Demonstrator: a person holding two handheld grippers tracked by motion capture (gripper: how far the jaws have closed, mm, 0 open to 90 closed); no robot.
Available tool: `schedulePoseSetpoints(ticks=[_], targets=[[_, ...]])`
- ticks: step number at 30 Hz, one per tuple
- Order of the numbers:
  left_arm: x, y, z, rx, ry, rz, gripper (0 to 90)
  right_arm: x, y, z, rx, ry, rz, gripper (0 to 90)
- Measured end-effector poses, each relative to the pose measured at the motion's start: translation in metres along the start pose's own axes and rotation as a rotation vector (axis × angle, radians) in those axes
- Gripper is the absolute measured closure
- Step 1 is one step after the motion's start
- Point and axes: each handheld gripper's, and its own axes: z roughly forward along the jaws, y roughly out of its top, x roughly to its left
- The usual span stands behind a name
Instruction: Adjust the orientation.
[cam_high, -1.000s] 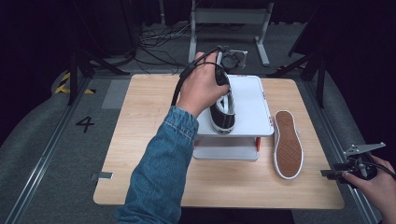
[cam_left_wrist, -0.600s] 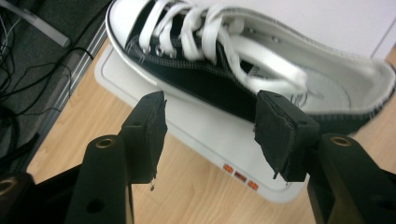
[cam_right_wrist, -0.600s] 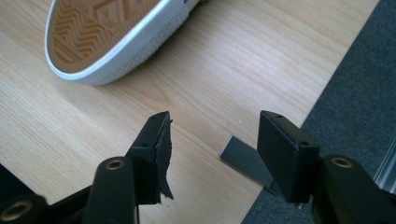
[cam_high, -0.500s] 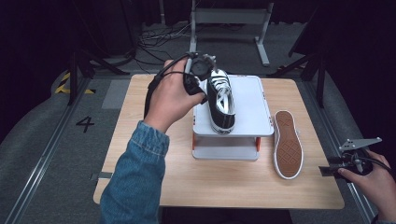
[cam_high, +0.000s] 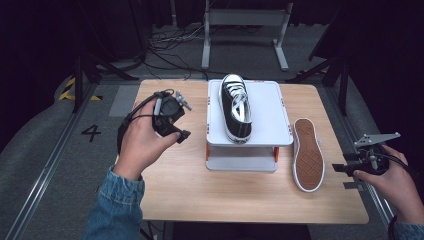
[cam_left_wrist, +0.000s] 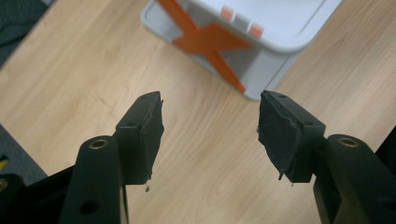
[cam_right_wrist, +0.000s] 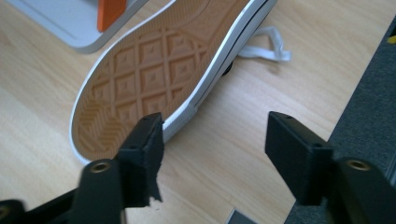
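A black high-top sneaker (cam_high: 236, 106) with white laces stands upright on a white raised stand (cam_high: 267, 112) with orange braces (cam_left_wrist: 212, 44). Its mate (cam_high: 307, 155) lies on the table right of the stand, its tan sole (cam_right_wrist: 154, 70) turned up and a loose lace (cam_right_wrist: 266, 49) trailing. My left gripper (cam_high: 184, 121) hovers over bare wood left of the stand. Its jaws (cam_left_wrist: 210, 126) have just been opening and nothing is between them. Near the table's right edge, my right gripper (cam_high: 345, 176) stands open (cam_right_wrist: 215, 140), just short of the sole-up shoe's rim.
The wooden table (cam_high: 190, 185) ends close to the right gripper, with grey floor (cam_right_wrist: 369, 116) beyond. A metal frame (cam_high: 245, 20) and cables lie on the floor behind the table. A floor mark "4" (cam_high: 91, 132) sits to the left.
My left hand let go of the sneaker on the stand and swung left and down to the table's left side. My right hand crept a little toward the sole-up shoe.
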Motion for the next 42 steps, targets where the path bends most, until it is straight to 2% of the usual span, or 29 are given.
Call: schedulePoseSetpoints(ticks=[3,6,7,9,11,12,13,16,18,20,24,27,29,32,41,42], targets=[[-0.001,-0.012,0.014,0.027,0.012,-0.033,40.9,0.002,0.007,0.002,0.014,0.004,-0.012,51.6],[-0.003,-0.027,0.028,0.026,-0.014,-0.048,41.0,0.005,0.015,0.009,-0.003,0.067,-0.015,56.8],[-0.004,-0.031,0.03,0.023,-0.017,-0.058,41.0,0.007,0.018,0.011,-0.012,0.085,-0.042,56.6],[-0.007,-0.041,0.038,0.014,-0.037,-0.063,40.5,0.011,0.023,0.015,-0.022,0.082,-0.078,57.2],[-0.009,-0.052,0.046,0.007,-0.049,-0.088,39.7,0.014,0.028,0.016,-0.026,0.083,-0.08,58.6],[-0.009,-0.052,0.046,0.007,-0.049,-0.088,39.1,0.015,0.032,0.017,-0.032,0.071,-0.074,59.2],[-0.009,-0.063,0.053,-0.013,-0.062,-0.106,39.0,0.016,0.036,0.018,-0.028,0.044,-0.049,60.2],[-0.006,-0.07,0.064,0.01,-0.086,-0.124,38.8,0.019,0.043,0.02,-0.033,0.031,-0.033,68.2],[-0.004,-0.075,0.07,0.044,-0.045,-0.168,39.3,0.022,0.047,0.022,-0.035,0.042,-0.035,73.5],[-0.002,-0.078,0.077,0.052,-0.051,-0.189,38.4,0.026,0.05,0.027,-0.021,0.042,-0.051,76.3],[0.0,-0.082,0.087,0.072,-0.045,-0.189,38.7,0.036,0.055,0.038,0.001,0.05,-0.102,85.4],[-0.001,-0.083,0.092,0.077,-0.064,-0.183,38.4,0.037,0.056,0.045,0.026,0.046,-0.112,90.0],[-0.002,-0.083,0.095,0.084,-0.075,-0.181,38.3,0.036,0.054,0.05,0.046,0.043,-0.108,90.0],[-0.001,-0.083,0.096,0.087,-0.066,-0.181,38.5,0.032,0.05,0.055,0.08,0.026,-0.097,90.0],[0.004,-0.09,0.1,0.1,-0.078,-0.195,37.8,0.021,0.04,0.053,0.104,0.008,-0.067,90.0],[0.005,-0.091,0.1,0.099,-0.076,-0.201,37.8,0.016,0.035,0.053,0.115,0.007,-0.054,90.0]])
